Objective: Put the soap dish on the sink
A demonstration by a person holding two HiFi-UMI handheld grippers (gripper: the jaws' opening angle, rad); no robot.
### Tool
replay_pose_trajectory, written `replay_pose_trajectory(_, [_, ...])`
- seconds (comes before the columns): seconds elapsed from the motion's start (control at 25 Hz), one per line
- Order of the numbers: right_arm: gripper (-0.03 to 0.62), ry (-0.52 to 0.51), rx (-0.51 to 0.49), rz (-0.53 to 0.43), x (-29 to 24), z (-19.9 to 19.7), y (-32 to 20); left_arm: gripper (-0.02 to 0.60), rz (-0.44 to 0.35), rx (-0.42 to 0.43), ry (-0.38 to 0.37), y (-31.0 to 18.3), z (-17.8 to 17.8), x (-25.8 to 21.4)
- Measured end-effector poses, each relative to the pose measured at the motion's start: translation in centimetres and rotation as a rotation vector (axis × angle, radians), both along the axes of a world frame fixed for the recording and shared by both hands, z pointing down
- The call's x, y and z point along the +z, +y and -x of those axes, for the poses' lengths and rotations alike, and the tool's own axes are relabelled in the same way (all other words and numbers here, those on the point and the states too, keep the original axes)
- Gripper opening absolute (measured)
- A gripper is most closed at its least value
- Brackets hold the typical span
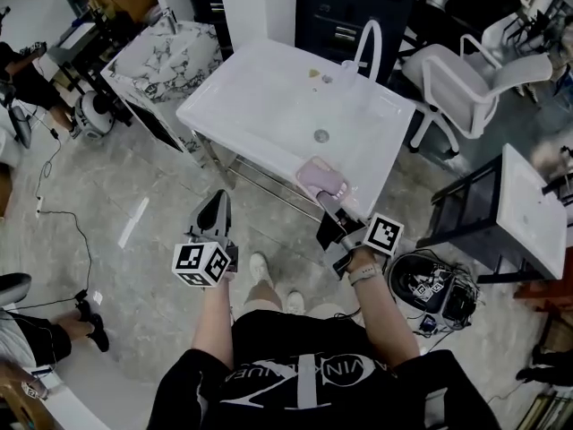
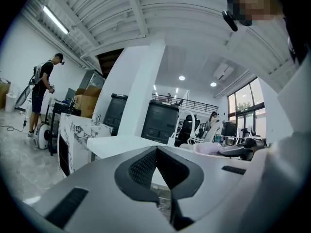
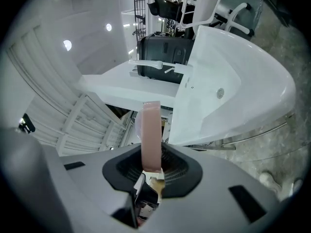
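Note:
The pink soap dish (image 1: 320, 177) hangs over the near right rim of the white sink (image 1: 269, 106). My right gripper (image 1: 329, 200) is shut on its near end. In the right gripper view the soap dish (image 3: 150, 130) stands edge-on between the pads, with the sink (image 3: 233, 81) and its tap beyond. The curved white tap (image 1: 367, 47) rises at the sink's far side. My left gripper (image 1: 215, 206) is below the sink's near left edge, jaws together and holding nothing. In the left gripper view its tips (image 2: 156, 149) meet in front of the sink's edge (image 2: 121, 142).
A marble-patterned counter (image 1: 166, 56) stands left of the sink and a white chair (image 1: 466, 74) to its right. Another white basin on a black frame (image 1: 533, 204) is at the far right. People stand at the left edge (image 1: 27, 79). Cables lie on the floor.

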State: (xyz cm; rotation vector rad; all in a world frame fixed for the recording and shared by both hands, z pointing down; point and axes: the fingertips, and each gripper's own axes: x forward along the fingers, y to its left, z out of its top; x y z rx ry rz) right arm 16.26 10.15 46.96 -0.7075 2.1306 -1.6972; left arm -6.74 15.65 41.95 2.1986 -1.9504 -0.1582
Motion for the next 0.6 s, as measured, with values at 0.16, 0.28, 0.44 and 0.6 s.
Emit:
replay_pose_trajectory(0.16, [0.089, -0.001, 0.022, 0.001, 0.4, 0.7, -2.1, 0.014, -0.015, 0.03, 0.004, -3.1, 0.3, 0.2])
replay_pose_trajectory(0.28, [0.089, -0.009, 0.046, -0.001, 0.5, 1.3, -4.1, 0.014, -0.019, 0.068, 0.001, -6.1, 0.6, 0.2])
replay_pose_trajectory(0.44, [0.089, -0.021, 0.062, -0.012, 0.3, 2.9, -6.8, 0.015, -0.028, 0.103, -0.005, -9.9, 1.8, -0.2])
replay_pose_trajectory(0.6, [0.089, -0.02, 0.069, -0.004, 0.5, 4.6, -9.2, 0.015, -0.024, 0.127, -0.001, -13.5, 3.1, -0.3])
